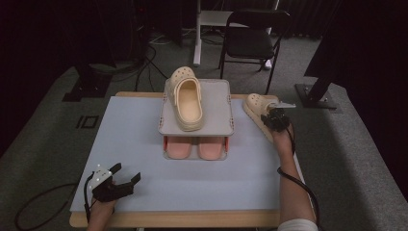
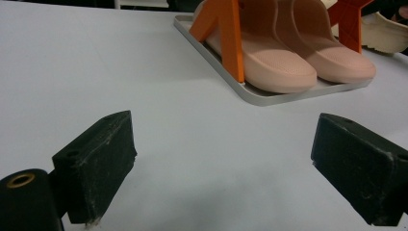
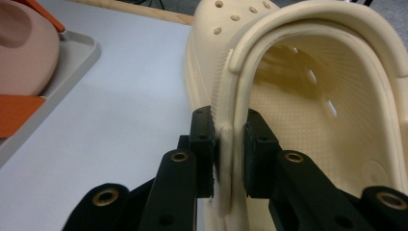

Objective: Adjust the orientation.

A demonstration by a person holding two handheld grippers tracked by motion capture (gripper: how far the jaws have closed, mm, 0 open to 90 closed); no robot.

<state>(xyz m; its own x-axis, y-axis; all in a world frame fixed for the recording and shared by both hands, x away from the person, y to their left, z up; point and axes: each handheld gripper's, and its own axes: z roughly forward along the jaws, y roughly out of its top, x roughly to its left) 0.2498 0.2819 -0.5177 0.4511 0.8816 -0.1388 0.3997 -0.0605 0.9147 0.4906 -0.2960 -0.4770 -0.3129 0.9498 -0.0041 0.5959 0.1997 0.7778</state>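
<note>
A cream clog point(image 1: 255, 108) lies on the pale blue table top point(image 1: 134, 144) at the right edge. My right gripper point(image 1: 275, 119) is shut on it; in the right gripper view the jaws point(image 3: 230, 149) pinch the clog's point(image 3: 308, 96) side wall at its opening rim. A matching cream clog point(image 1: 186, 98) rests on the top shelf of a grey two-level rack point(image 1: 216, 103). Two pink slippers point(image 1: 195, 147) sit on the lower tray. My left gripper point(image 1: 126, 174) stands open near the front left corner, with bare table between its jaws point(image 2: 223, 144).
Orange posts point(image 2: 230, 38) hold up the rack's upper shelf over the pink slippers point(image 2: 288, 57). A black folding chair point(image 1: 252, 38) and cables point(image 1: 144, 62) are on the carpet beyond the table. The right clog lies close to the table's right edge.
</note>
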